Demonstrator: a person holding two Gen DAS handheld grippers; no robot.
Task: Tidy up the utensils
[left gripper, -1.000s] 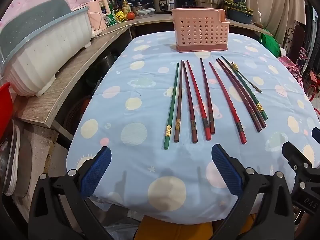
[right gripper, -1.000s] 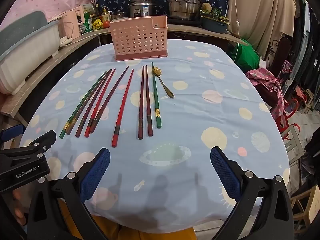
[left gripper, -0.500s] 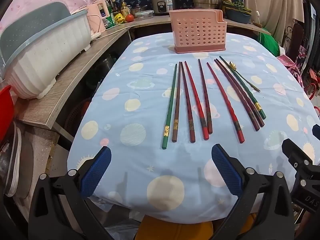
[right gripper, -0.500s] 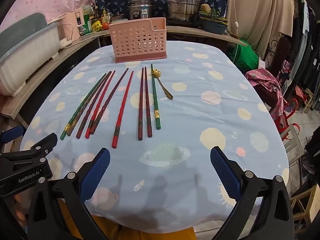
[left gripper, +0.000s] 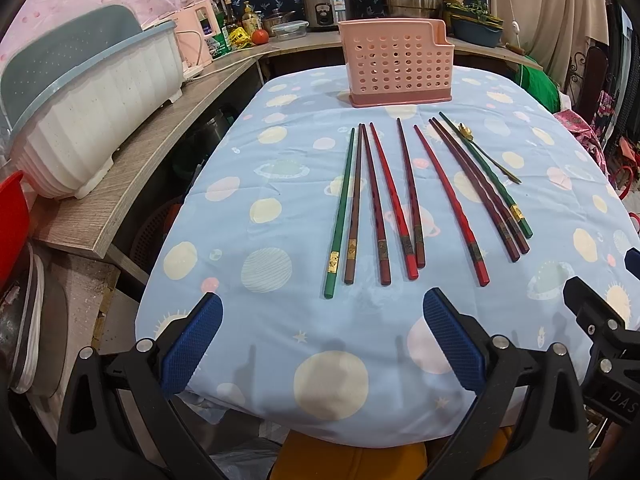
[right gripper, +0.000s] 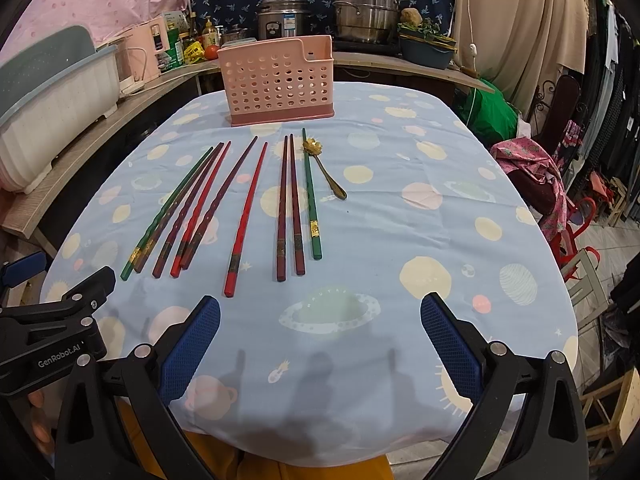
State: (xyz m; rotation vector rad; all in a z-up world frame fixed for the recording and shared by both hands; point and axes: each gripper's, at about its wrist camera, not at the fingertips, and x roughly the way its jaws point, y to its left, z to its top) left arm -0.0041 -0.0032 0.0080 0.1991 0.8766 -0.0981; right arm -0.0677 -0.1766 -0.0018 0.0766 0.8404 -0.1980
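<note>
Here, both the left hand-held gripper (left gripper: 322,338) and right hand-held gripper (right gripper: 320,338) hover spread before chopsticks (right gripper: 244,210).

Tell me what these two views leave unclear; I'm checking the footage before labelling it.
- Inside of the pink basket: in both wrist views its perforated front wall hides any dividers or contents.
- Bowl of the gold spoon: too small and glary to read its shape.
- Gold bands on the chopsticks: markings too small to read.
- Right gripper in the left wrist view: cut off by the right edge.
- Left gripper in the right wrist view: cut off by the left edge.
</note>
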